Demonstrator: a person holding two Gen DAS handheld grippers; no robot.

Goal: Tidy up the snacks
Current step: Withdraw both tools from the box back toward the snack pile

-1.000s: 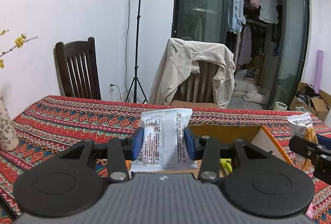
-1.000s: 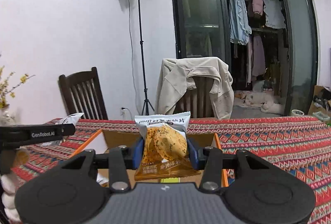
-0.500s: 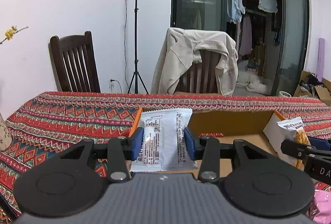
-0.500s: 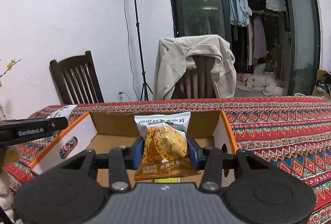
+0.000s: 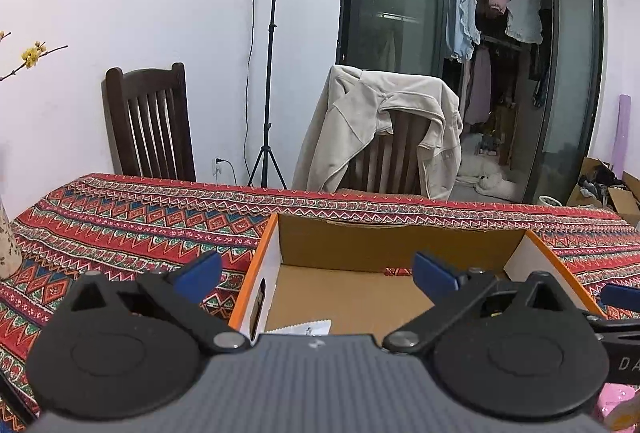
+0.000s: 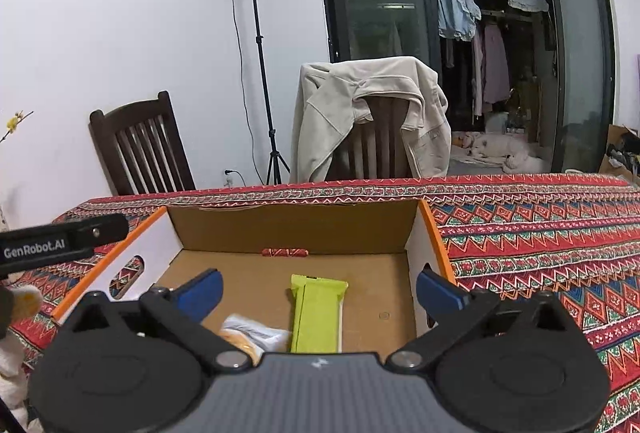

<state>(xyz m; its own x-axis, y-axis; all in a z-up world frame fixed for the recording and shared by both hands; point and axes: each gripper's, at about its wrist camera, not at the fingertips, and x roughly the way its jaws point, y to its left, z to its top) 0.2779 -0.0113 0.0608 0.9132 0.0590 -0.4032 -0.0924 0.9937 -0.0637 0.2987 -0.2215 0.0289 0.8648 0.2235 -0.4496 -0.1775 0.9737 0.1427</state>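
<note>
An open cardboard box (image 5: 400,245) with orange rims stands on the patterned tablecloth; it also shows in the right wrist view (image 6: 296,229). My left gripper (image 5: 316,275) is open and empty above the box's left part. A white snack packet (image 5: 306,328) lies in the box just below it, mostly hidden. My right gripper (image 6: 318,291) is open and empty above the box. Under it lie an orange-and-white snack packet (image 6: 252,337) and a lime-green packet (image 6: 318,313) on the box floor.
A pink packet (image 5: 612,399) lies on the red patterned tablecloth (image 5: 132,221) right of the box. A vase (image 5: 8,245) stands at the far left. Two wooden chairs, one with a beige jacket (image 5: 380,129), and a light stand are behind the table.
Both grippers opened and let go of their packets, which dropped into the box. Both grippers have moved forward over the box.
</note>
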